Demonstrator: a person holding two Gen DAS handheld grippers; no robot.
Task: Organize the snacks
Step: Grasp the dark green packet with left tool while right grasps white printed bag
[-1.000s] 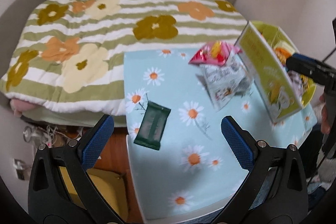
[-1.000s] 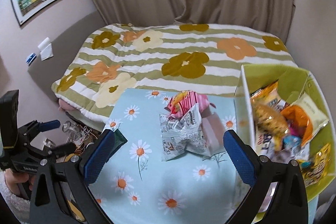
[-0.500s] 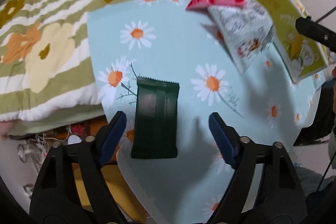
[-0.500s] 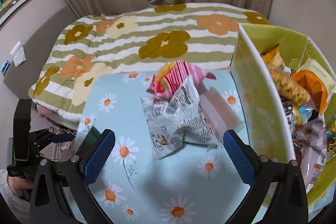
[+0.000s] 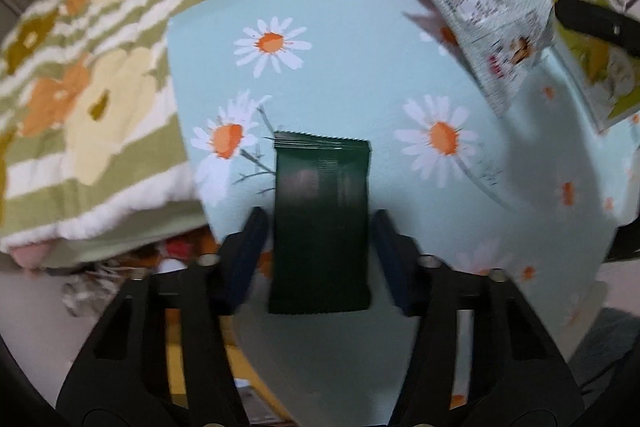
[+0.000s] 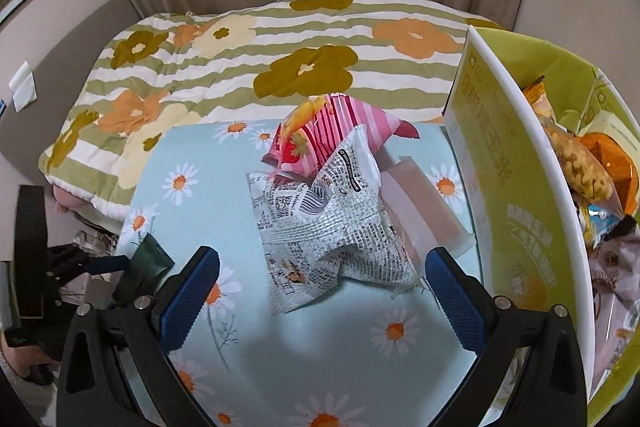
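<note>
Two claws | left claw (image 5: 318,227) narrowly straddles green packet (image 5: 320,223) | right claw (image 6: 320,291) wide

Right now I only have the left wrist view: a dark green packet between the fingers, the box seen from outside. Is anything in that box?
Observer: Yes. The right wrist view looks into the yellow-green box; it holds several snack bags, among them a clear bag of puffed snacks and an orange bag.
Operator: Anything hidden behind the newsprint-patterned bag?
Observer: A pale pink packet lies against it on the box side, partly under it.
Operator: And the right gripper?
Observer: It is open, with its fingers on either side of that bag's near end and not closed on it.
</note>
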